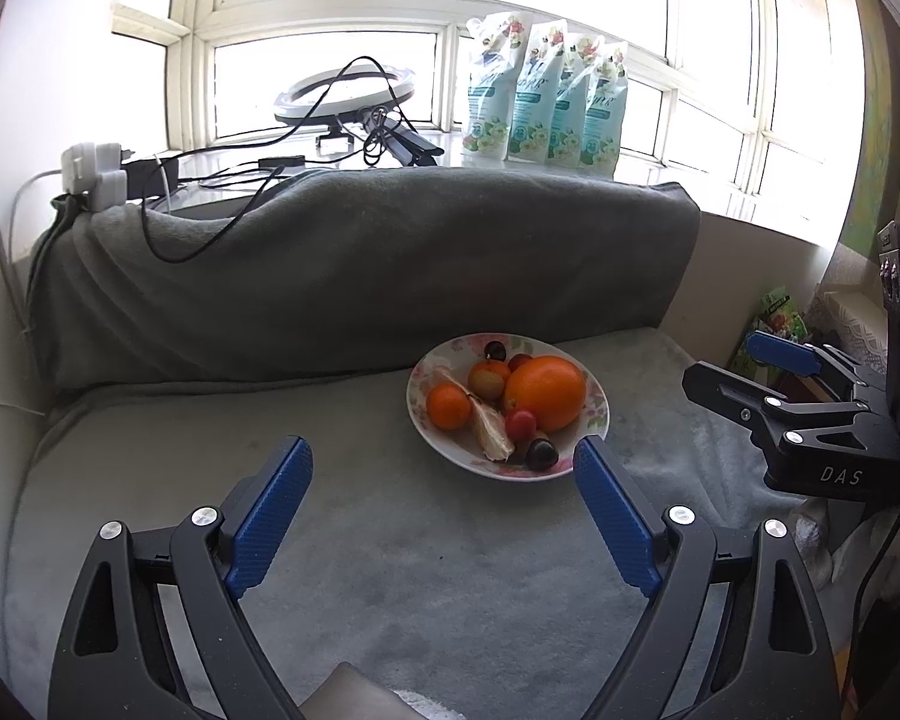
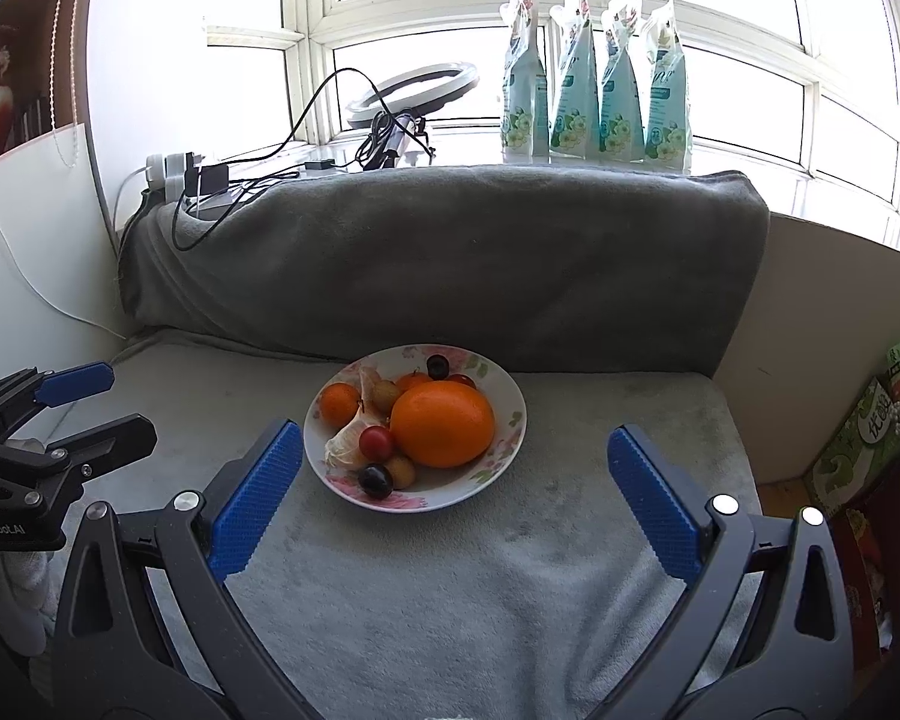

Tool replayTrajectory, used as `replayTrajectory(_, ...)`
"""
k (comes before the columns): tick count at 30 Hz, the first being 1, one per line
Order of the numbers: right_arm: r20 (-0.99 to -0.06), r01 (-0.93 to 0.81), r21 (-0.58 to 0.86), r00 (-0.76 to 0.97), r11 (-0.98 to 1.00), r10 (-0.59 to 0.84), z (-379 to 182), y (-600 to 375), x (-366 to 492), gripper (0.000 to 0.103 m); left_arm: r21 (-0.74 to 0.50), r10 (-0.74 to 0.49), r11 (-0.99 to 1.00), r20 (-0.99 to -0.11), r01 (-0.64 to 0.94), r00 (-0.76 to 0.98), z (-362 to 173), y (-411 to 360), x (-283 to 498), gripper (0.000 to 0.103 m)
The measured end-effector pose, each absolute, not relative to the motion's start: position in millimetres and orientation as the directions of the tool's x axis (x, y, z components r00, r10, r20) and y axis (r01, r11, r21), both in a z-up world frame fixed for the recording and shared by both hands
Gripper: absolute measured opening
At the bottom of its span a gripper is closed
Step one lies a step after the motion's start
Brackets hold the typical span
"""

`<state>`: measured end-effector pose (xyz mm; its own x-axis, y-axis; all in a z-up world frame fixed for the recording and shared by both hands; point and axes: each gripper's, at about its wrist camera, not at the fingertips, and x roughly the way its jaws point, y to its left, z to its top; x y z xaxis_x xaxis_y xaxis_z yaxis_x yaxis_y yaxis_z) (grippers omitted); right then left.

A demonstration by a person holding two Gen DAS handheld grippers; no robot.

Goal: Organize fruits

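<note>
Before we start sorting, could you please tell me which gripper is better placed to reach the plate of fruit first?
Probably the right gripper: the plate sits just beyond its open jaws, nearly centred. For the left gripper the plate lies off toward its right finger. Both are empty.

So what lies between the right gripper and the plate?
Nothing: in the right wrist view only bare grey blanket lies between the open right gripper and the plate of fruit.
</note>
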<state>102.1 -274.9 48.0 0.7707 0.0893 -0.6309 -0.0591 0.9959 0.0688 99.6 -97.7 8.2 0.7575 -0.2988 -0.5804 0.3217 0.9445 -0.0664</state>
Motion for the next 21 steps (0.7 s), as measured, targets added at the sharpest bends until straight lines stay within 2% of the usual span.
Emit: replayTrajectory(21,-0.646,-0.061,0.068,0.758,0.996,0.091,41.3,-273.5,101.8,0.103,-0.064,-0.311,0.941,-0.554,0.333,0.772,12.2,-94.8,93.6,0.089)
